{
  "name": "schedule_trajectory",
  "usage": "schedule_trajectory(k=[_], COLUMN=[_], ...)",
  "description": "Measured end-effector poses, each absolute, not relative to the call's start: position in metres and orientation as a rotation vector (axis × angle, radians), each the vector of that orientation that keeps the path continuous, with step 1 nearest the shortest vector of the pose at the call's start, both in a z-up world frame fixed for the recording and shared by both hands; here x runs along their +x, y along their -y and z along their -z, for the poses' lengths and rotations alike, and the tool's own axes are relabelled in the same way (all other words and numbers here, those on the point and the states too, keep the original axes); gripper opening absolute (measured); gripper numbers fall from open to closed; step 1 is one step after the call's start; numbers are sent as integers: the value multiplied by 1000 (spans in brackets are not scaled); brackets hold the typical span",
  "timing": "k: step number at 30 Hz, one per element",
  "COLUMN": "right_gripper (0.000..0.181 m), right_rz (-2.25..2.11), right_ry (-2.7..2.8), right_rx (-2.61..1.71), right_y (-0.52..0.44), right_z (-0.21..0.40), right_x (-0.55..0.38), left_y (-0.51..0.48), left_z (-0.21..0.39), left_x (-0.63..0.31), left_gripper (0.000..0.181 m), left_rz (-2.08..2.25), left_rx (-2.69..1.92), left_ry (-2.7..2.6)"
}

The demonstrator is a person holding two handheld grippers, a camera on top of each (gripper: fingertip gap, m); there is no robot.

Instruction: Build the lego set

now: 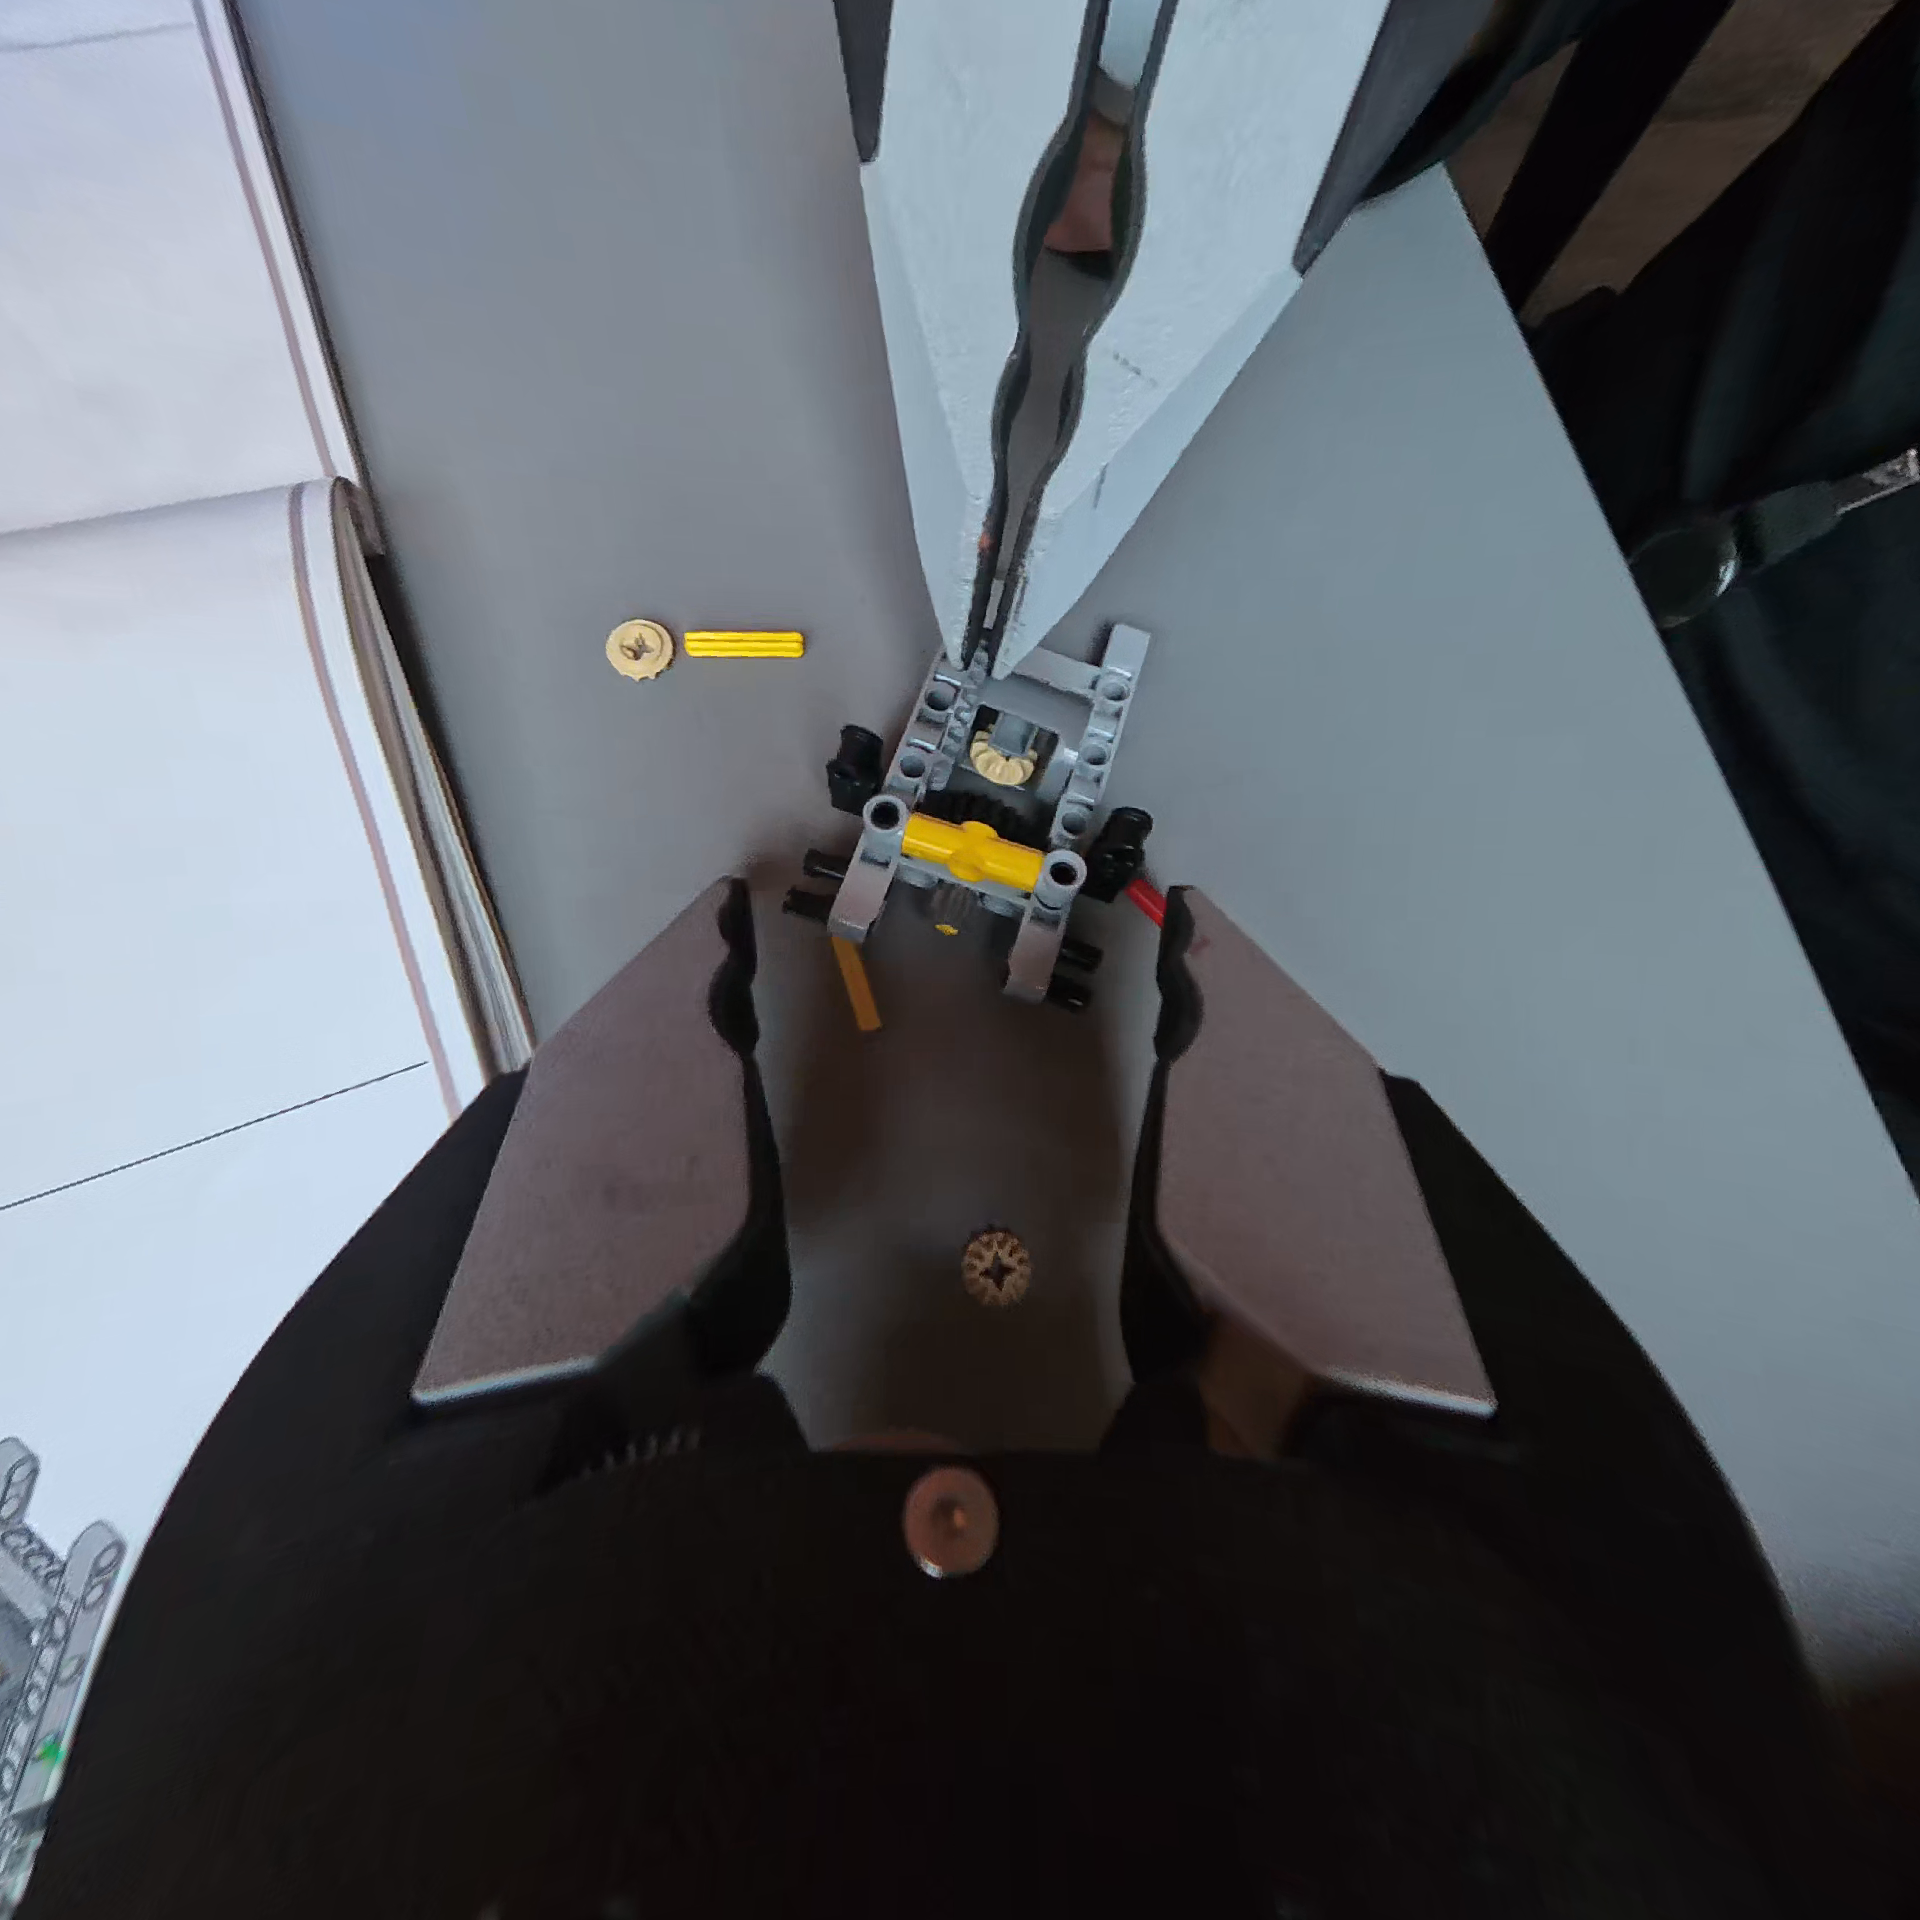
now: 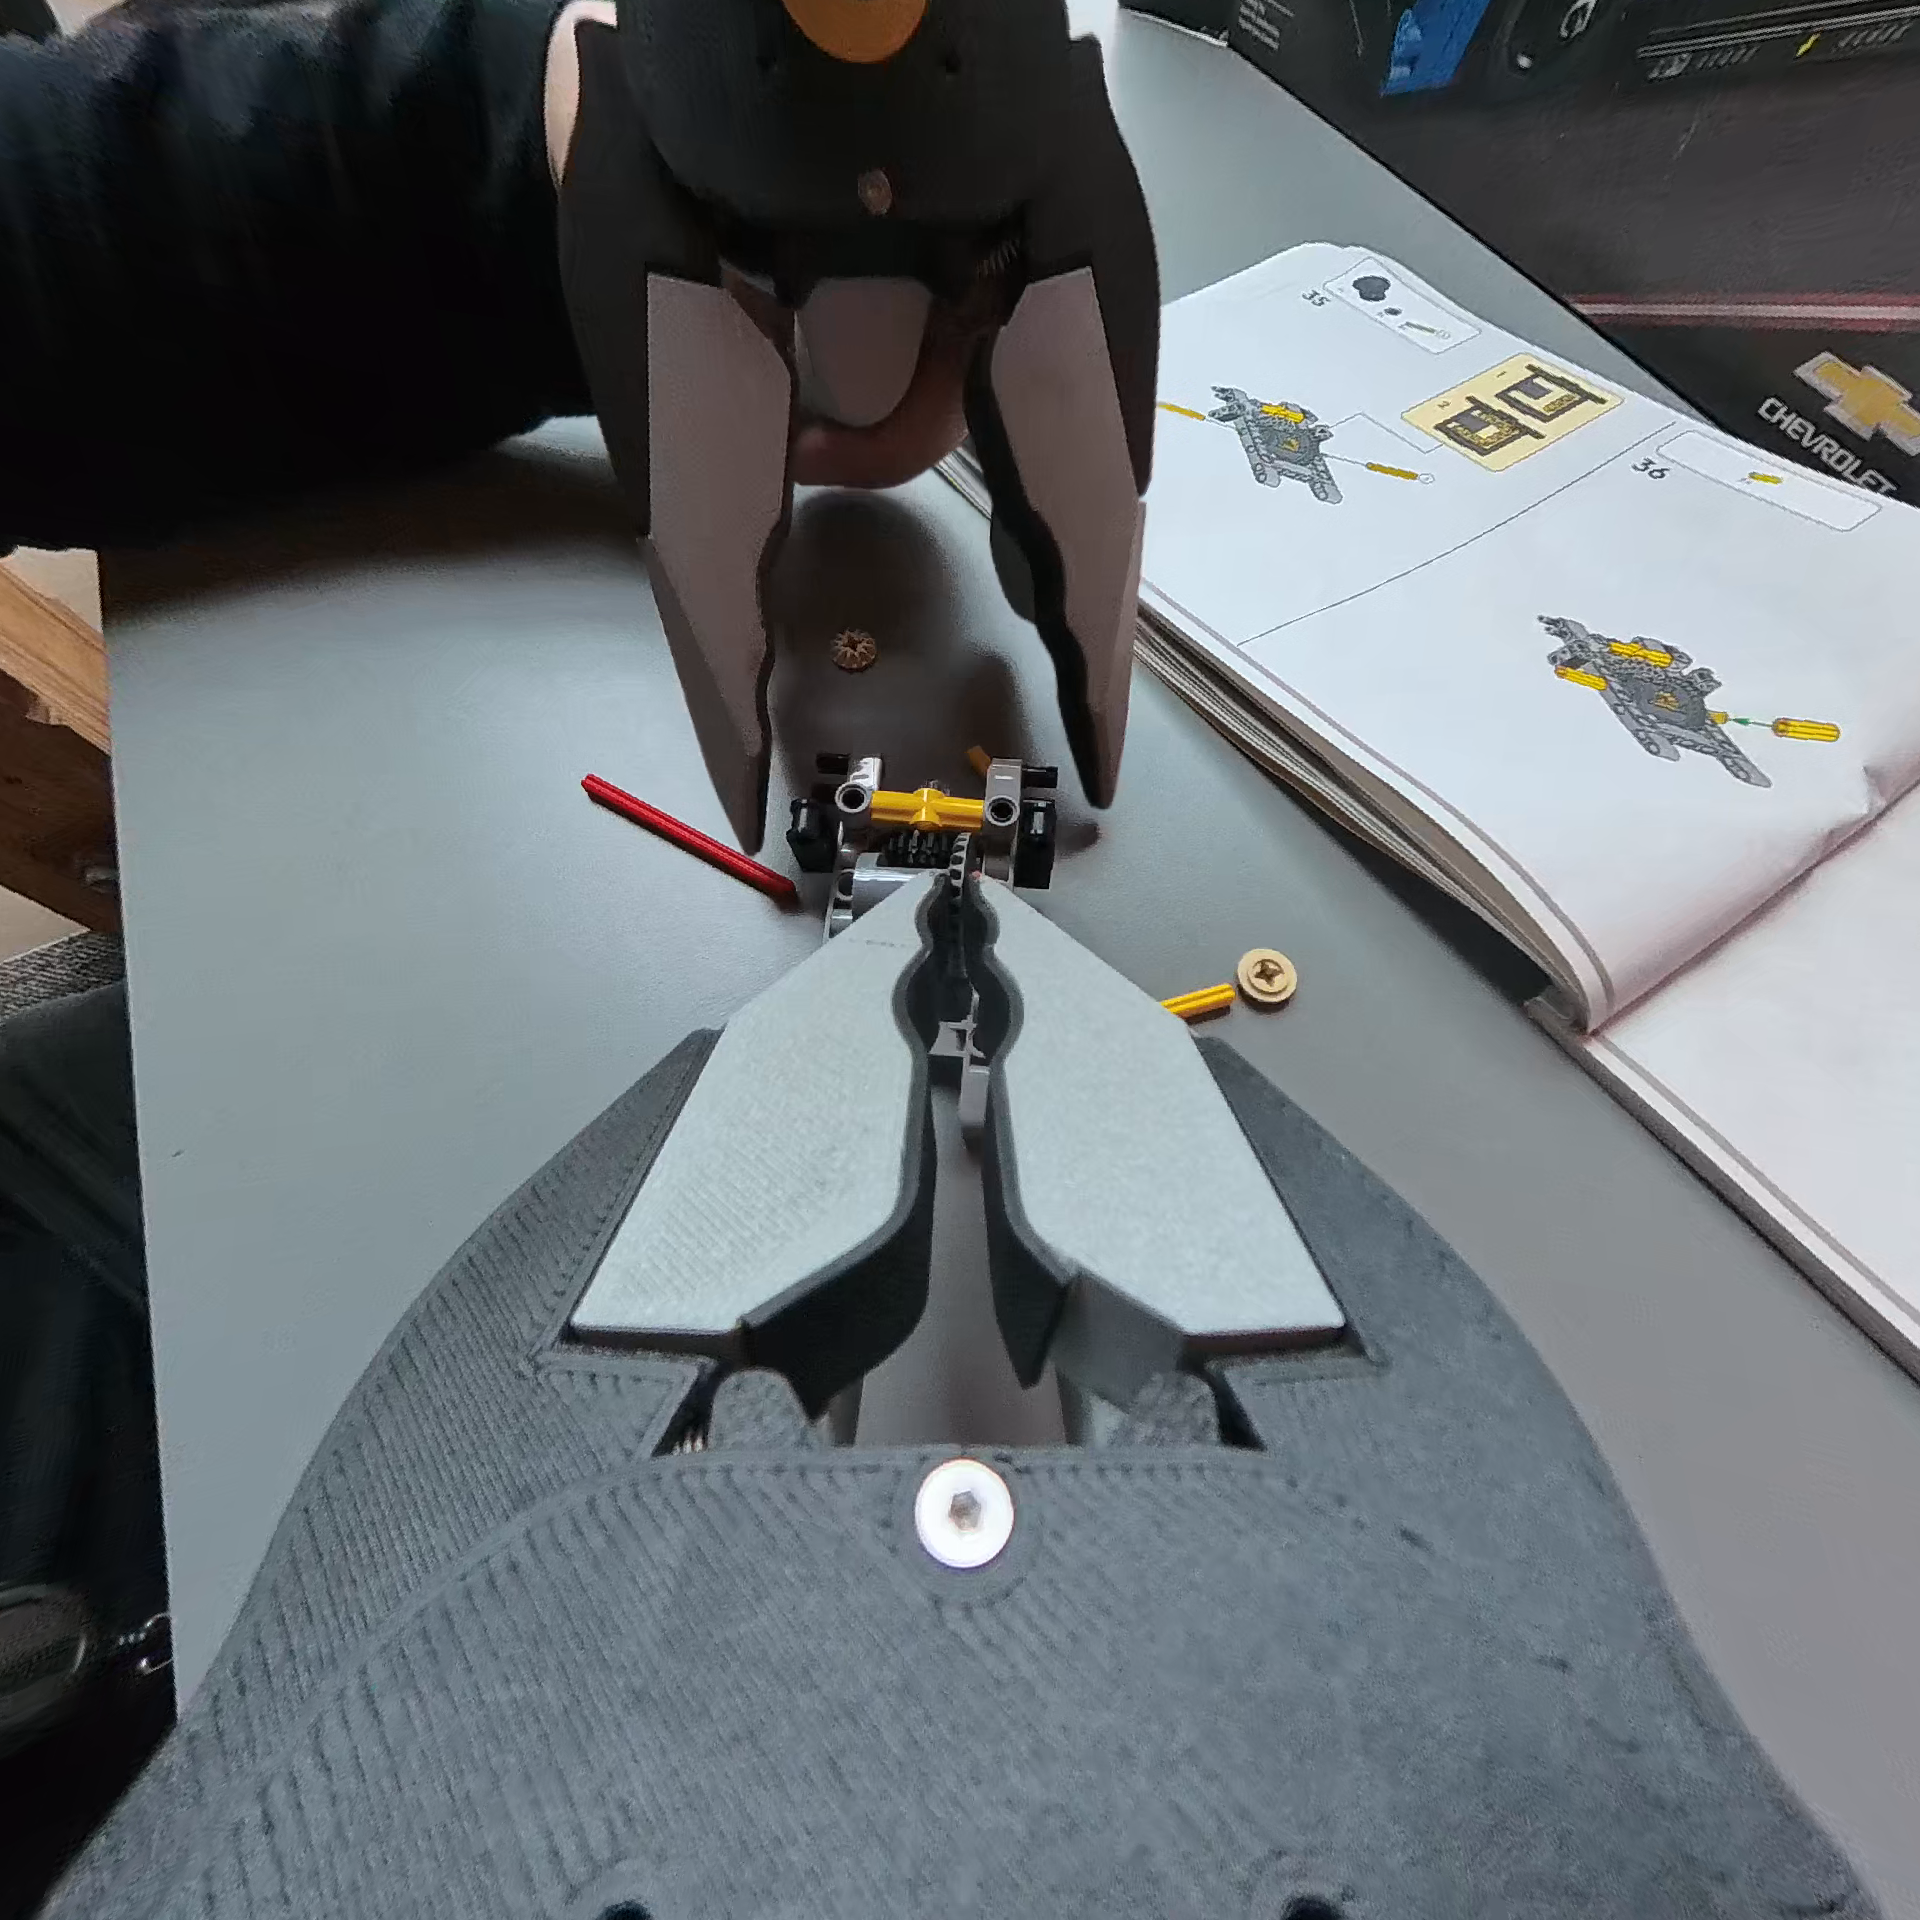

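A small grey lego assembly [image 1: 987, 821] with a yellow cross-piece, black pins and a tan gear inside stands on the grey table [image 1: 582, 364]. My right gripper [image 2: 951, 894] is shut on its grey frame; a grey beam shows between the fingers. In the left wrist view the right gripper [image 1: 982, 649] pinches the frame's far edge. My left gripper [image 1: 958, 899] is open, its tips either side of the assembly's [image 2: 925, 821] near end, not touching it. It shows open in the right wrist view [image 2: 925, 810] too.
Loose on the table: a tan bevel gear [image 1: 995, 1265] between my left fingers, a tan disc [image 1: 638, 650], a yellow axle [image 1: 744, 644], a red axle [image 2: 686, 831] and a yellow piece [image 1: 857, 987]. An open instruction booklet [image 2: 1558, 623] lies beside them, a dark box [image 2: 1766, 208] behind. My two grippers' fingertips are within a few centimetres of each other. The yellow axle [image 1: 744, 644] is about equally far from each gripper, around 5 centimeters.
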State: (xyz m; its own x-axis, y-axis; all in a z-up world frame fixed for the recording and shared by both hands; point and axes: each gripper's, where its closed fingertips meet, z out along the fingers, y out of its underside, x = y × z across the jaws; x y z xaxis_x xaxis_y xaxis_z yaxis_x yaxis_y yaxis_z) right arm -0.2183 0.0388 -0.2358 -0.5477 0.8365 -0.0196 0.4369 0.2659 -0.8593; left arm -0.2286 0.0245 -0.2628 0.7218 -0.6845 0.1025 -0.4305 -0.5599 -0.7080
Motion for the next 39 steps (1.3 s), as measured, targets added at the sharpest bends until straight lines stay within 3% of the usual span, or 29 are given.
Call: schedule_trajectory(k=[8,33,39], right_gripper=[0,0,7], right_rz=[-1147,-1046,-1039], right_ry=[2126,2142,2140], right_rx=[-1116,-1027,-1018], right_y=[-36,-38,-39], right_z=[240,244,244], right_x=[-218,-218,-218], left_y=[-26,-27,-26], left_z=[266,267,267], left_x=[-228,-228,-228], left_gripper=[65,64,64], left_rz=[474,440,439], left_rx=[-2225,-2217,-2218], left_ry=[-843,-848,-849])
